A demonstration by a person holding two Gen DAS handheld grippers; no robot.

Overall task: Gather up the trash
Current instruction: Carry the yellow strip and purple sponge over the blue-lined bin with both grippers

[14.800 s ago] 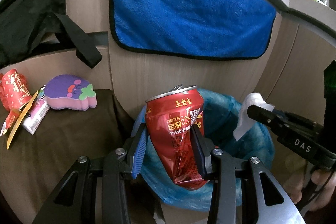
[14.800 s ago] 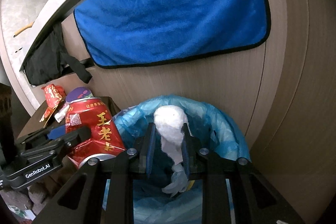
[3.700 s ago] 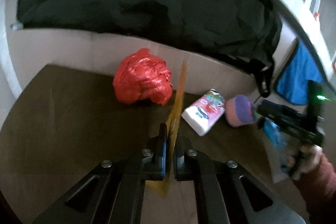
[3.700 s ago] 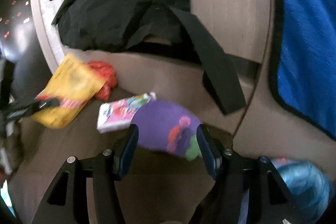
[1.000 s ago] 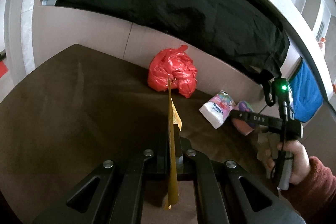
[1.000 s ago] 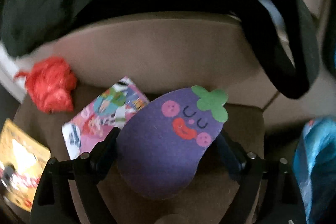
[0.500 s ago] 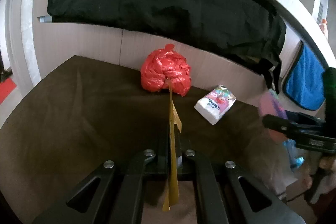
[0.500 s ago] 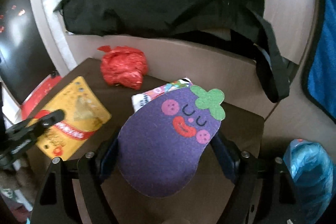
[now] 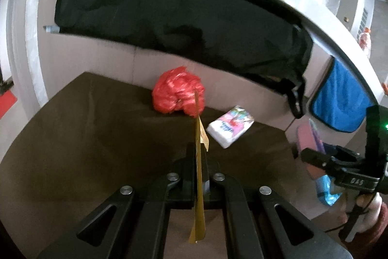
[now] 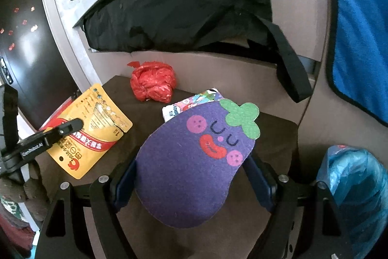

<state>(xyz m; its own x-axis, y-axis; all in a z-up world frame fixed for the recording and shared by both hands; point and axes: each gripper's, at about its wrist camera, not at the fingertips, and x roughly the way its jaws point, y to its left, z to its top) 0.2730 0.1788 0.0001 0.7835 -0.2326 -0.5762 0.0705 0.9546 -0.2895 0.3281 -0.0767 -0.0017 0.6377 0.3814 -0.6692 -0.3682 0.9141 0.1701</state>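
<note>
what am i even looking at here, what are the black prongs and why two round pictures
There is no robot. A person holds a hand-held gripper in each hand, and each gripper carries a wide-angle camera that looks along its two black fingers. That is why you get two round pictures.

The left camera's picture shows the left gripper shut on a thin yellow packet, seen edge-on. The right gripper's camera sees the same packet flat.

The right gripper holds a purple eggplant-shaped sponge across its width, jaws wide apart. In the left picture you can see it from the side, with the person's hand below it.

On the brown surface remain a crumpled red bag and a tissue pack. The blue-lined bin is at the right.
</note>
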